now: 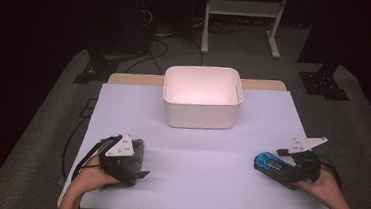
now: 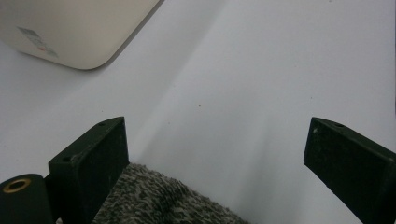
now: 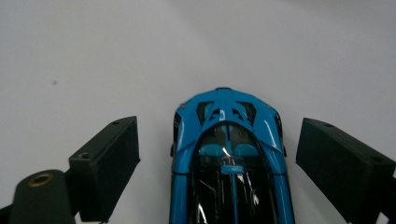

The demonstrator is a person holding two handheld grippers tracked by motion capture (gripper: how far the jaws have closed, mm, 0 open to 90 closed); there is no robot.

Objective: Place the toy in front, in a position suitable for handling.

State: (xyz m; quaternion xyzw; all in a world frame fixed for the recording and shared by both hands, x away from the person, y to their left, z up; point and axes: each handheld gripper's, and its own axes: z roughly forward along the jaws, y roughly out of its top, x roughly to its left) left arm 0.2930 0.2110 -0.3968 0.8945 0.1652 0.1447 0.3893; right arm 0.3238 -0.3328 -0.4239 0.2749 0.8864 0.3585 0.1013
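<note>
Here, a blue toy car (image 3: 232, 158) is straddled by the opened right gripper (image 3: 219, 158), and a grey knitted cloth (image 2: 159, 200) lies at the opened left gripper (image 2: 215, 158).

Nearest the person, the left gripper (image 1: 127, 162) is held low over the white table (image 1: 192, 185) at its near left; its jaws are spread wide, and the cloth is seen against the inner face of one jaw, nothing being clamped. At the near right, the right gripper (image 1: 289, 169) is held with its jaws parted on either side of the car (image 1: 269, 164), gaps being visible between jaws and bodywork. Farther off, a white bin (image 1: 201, 97) stands at the table's far middle, well apart from both grippers; one corner of it (image 2: 70, 32) is caught in the left gripper view.
</note>
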